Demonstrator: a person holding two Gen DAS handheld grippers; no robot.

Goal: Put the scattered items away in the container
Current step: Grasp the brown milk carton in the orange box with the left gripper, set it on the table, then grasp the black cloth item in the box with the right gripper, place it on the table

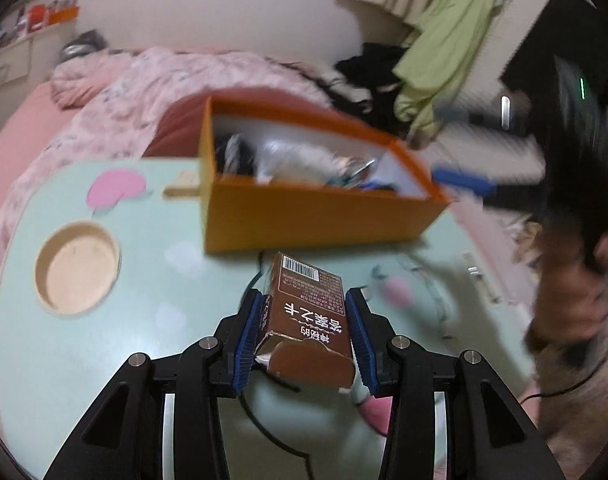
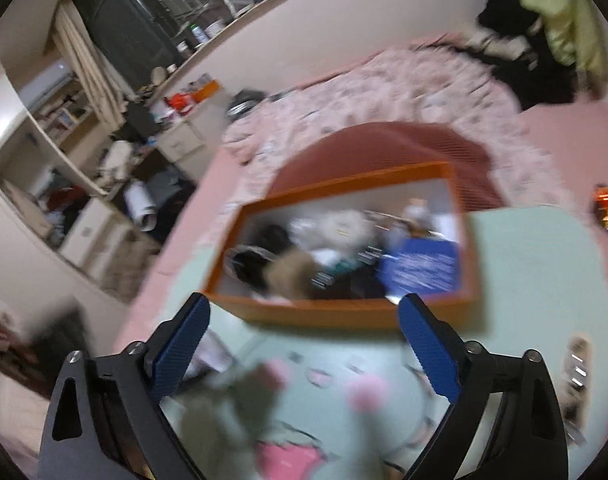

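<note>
Left gripper [image 1: 304, 336]: jaws partway closed, pads pressing both sides of a brown carton [image 1: 310, 320] with a torn flap, held above the mint-green table [image 1: 103, 320], just short of the container.

Right gripper [image 2: 304, 344]: jaws wide apart, nothing between them.

Table, loose: pink-and-grey bits [image 2: 364, 394], blurred; kind not tellable. Seemingly yet to be gathered.

Orange box [image 1: 320, 216]: the container, on the table's far side; already holds a blue packet [image 2: 420, 270], dark and pale items. Task well under way, not finished.

The orange box [image 1: 304, 216] stands open-topped but crowded inside; bare green table [image 1: 115, 344] lies before it.
</note>
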